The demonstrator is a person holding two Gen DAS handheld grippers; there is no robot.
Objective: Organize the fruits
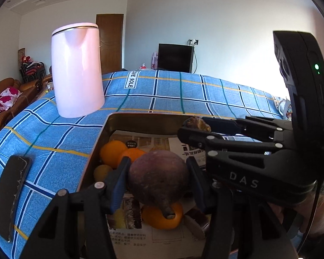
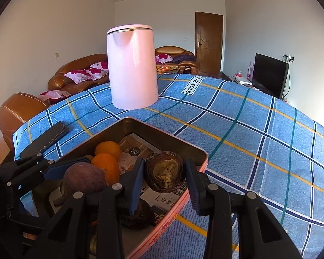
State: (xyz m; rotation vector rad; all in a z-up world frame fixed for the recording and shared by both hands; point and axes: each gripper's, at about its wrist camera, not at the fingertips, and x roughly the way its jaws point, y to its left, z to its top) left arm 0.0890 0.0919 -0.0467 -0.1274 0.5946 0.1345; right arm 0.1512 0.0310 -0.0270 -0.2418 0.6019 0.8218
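Note:
My left gripper is shut on a round purple-brown fruit with a stem, held above the metal tin. It also shows in the right wrist view. My right gripper is shut on a brown, broken-topped fruit, held over the tin's right rim; in the left wrist view that fruit sits at the right gripper's tips. Inside the tin, on newspaper, lie oranges, another orange, a small yellowish fruit and a dark fruit.
A tall pink kettle stands on the blue checked tablecloth behind the tin. A black phone lies left of the tin. Sofas, a door and a TV stand beyond the table.

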